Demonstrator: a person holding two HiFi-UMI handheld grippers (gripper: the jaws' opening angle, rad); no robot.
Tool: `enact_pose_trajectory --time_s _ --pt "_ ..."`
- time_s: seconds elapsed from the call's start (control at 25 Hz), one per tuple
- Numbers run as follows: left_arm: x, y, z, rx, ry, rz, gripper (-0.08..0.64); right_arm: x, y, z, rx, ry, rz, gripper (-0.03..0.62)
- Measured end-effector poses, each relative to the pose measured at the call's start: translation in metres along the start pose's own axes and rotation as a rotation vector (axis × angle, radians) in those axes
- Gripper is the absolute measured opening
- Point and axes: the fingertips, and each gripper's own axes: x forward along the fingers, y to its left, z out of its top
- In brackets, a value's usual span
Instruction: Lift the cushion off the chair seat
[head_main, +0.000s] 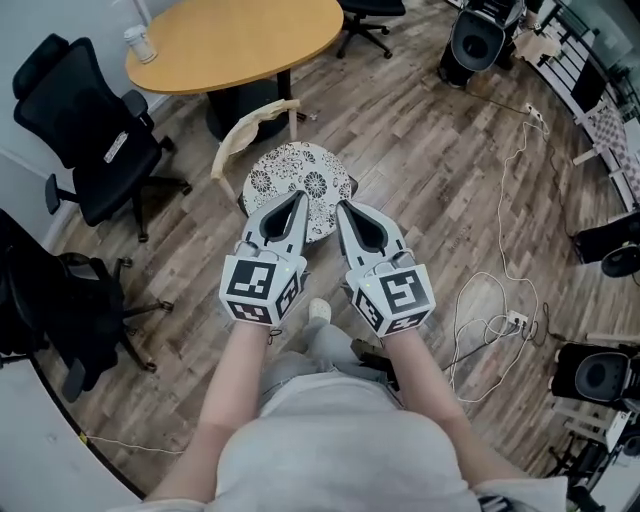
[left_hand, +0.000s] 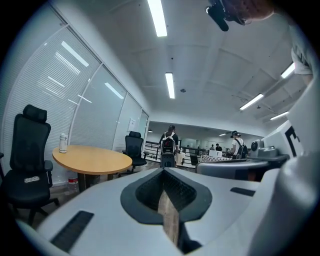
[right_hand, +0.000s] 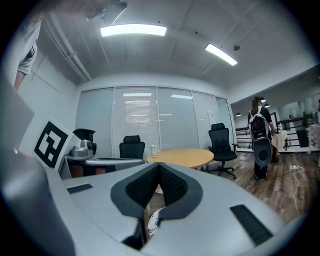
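A round white cushion (head_main: 300, 178) with a black flower pattern lies on the seat of a small chair whose pale curved backrest (head_main: 252, 128) is on its far side. In the head view both grippers hang side by side over the cushion's near edge. My left gripper (head_main: 300, 195) is shut and holds nothing, its jaws meeting at the tip (left_hand: 163, 173). Beside it, my right gripper (head_main: 341, 206) is also shut and empty (right_hand: 158, 168). Through the slit below its pads, the right gripper view shows a sliver of the cushion (right_hand: 153, 220).
A round wooden table (head_main: 240, 40) with a bottle (head_main: 140, 43) stands behind the chair. Black office chairs (head_main: 95, 140) stand at the left. White cables and a power strip (head_main: 505, 322) lie on the wood floor at the right. People stand far off (left_hand: 169, 145).
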Motion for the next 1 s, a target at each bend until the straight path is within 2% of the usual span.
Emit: enact_pose_trajectory --time_s 0.36,0.44,0.52,0.68,1.0 --pt "0.044 0.027 -0.019 -0.026 0.03 0.079 0.003 0.046 -0.033 -0.018 -0.009 0.049 0.095 0.023" --pt "0.051 0.032 -0.022 -0.029 0.033 0.076 0.005 0.055 -0.038 -0.02 -0.01 0.053 0.101 0.023" --pt "0.057 0.038 -0.026 -0.027 0.043 0.07 0.057 0.064 -0.042 -0.024 -0.008 0.055 0.102 0.023" --pt "0.064 0.058 -0.035 -0.019 0.062 0.086 0.075 0.082 -0.044 -0.034 0.005 0.06 0.109 0.023" --pt "0.074 0.094 -0.076 -0.067 0.119 0.099 0.091 0.11 -0.041 -0.073 0.037 0.114 0.115 0.023"
